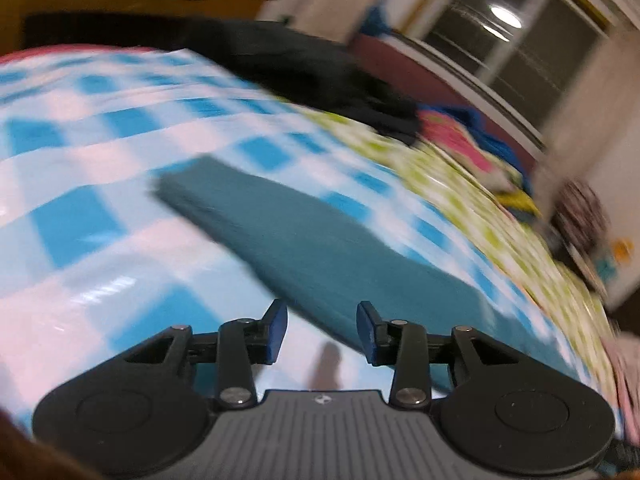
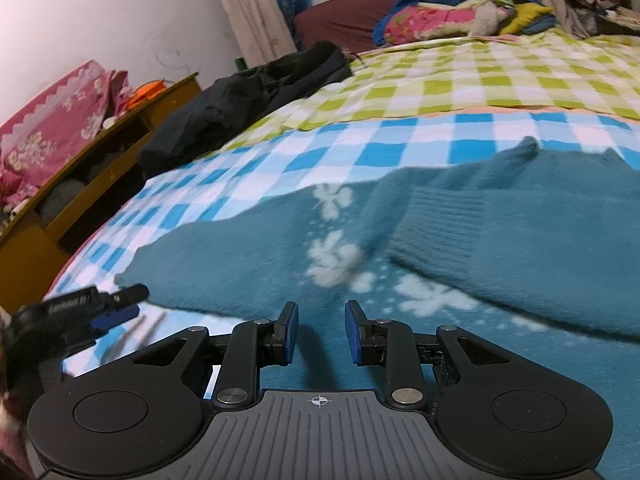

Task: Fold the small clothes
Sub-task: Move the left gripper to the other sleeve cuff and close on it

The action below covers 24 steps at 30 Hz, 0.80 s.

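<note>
Seeing teal sweater (image 2: pixel 400 240) lying flat on blue-check sheet (image 2: pixel 240 184). My right gripper (image 2: pixel 322 332) hovering over sweater's near edge, fingers spread, pinching nothing. My left gripper (image 1: pixel 322 332) also spread, sweater just ahead, untouched.

Each fisheye camera sits just behind its claw, looking forward and down, close over the bed. Both views share the teal knitted sweater (image 1: pixel 320 248) (image 2: pixel 500 240) ahead of the claws and the blue-and-white checked sheet (image 1: pixel 80 168) (image 2: pixel 320 148) beyond.
</note>
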Each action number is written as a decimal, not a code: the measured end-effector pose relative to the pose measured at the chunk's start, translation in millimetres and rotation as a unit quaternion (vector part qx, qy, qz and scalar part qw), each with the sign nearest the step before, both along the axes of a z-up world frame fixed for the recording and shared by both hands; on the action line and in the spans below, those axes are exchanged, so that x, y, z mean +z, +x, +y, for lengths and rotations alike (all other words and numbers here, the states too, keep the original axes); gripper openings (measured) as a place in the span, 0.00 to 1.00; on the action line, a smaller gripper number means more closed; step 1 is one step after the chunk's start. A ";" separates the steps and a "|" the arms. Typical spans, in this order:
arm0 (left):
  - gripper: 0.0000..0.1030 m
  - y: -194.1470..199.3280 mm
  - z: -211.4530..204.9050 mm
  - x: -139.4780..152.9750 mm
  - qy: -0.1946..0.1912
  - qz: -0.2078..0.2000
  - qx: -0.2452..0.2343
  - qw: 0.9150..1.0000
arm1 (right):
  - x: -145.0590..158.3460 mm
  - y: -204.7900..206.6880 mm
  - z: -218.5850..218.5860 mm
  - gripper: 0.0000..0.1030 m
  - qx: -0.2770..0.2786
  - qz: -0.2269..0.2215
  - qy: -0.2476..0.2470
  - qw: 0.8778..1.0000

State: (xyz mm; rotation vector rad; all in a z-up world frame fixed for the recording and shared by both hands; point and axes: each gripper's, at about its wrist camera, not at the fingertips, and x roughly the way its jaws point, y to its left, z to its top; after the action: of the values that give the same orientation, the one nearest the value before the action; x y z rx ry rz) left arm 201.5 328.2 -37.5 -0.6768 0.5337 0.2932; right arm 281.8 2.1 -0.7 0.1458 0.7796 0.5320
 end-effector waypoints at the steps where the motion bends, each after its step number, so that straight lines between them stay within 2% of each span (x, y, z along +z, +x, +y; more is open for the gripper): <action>1: 0.45 0.6 9.7 -4.4 -0.016 0.001 0.014 1.000 | 0.5 -0.8 3.1 0.26 0.003 -0.002 -0.001 1.000; 4: 0.46 4.3 33.1 -13.8 -0.060 -0.007 0.043 0.997 | 0.4 0.0 11.0 0.26 0.008 -0.001 -0.002 1.000; 7: 0.57 15.1 41.1 -14.6 -0.084 -0.025 0.054 0.995 | -0.3 0.8 17.5 0.26 0.013 -0.001 -0.002 1.000; 11: 0.67 31.9 41.8 -17.5 -0.096 -0.039 0.079 0.991 | -1.2 1.5 21.2 0.26 0.015 0.000 -0.001 1.000; 14: 0.66 44.7 38.4 -18.6 -0.089 -0.044 0.095 0.990 | -1.5 1.9 20.0 0.26 0.014 -0.001 0.001 1.000; 16: 0.59 51.5 35.6 -17.3 -0.077 -0.045 0.094 0.992 | -0.8 2.4 18.9 0.26 0.014 -0.002 0.001 1.000; 18: 0.38 58.8 33.8 -15.6 -0.074 -0.042 0.086 0.993 | 0.1 2.3 16.9 0.26 0.013 -0.004 0.002 1.000; 20: 0.29 64.6 31.5 -12.1 -0.074 -0.050 0.075 0.993 | 0.5 2.9 14.4 0.26 0.011 -0.006 0.002 1.000; 21: 0.25 66.6 29.2 -9.2 -0.071 -0.055 0.067 0.994 | 0.4 3.4 13.1 0.26 0.010 -0.006 0.003 1.000; 24: 0.21 73.6 12.8 3.9 -0.046 -0.073 0.029 0.996 | -0.1 3.6 9.6 0.26 0.001 -0.008 0.006 1.000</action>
State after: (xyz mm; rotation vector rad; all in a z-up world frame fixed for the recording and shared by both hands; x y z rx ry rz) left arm 275.2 341.0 -33.6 -0.7974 0.3898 0.2730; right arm 285.4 11.7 -0.8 0.1522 0.7603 0.5392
